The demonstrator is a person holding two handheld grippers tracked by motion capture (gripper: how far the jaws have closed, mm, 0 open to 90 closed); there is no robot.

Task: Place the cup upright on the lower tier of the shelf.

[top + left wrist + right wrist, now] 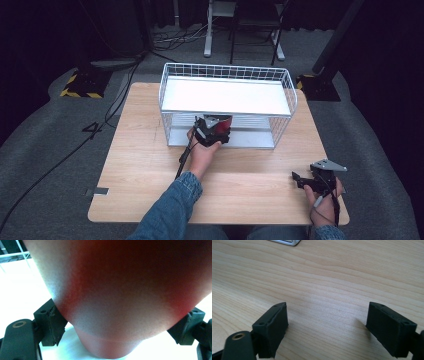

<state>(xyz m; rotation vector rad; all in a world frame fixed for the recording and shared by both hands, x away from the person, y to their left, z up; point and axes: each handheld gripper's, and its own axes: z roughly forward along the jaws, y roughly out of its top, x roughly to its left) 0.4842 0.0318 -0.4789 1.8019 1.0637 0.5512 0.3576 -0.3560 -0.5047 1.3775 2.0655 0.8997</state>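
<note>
left gripper (214, 131) squeezing red thing (125, 302) tight, jaws on both sides, at bottom shelf of wire rack (227, 71). right gripper (327, 327) wide open, holding nothing, on table (150, 165) well away from rack. red thing may bump shelf edge, or slip out if squeeze gets loose

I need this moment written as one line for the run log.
left gripper: shut on red object, at lower shelf of white wire rack | right gripper: open, holds nothing, over wooden table
</note>
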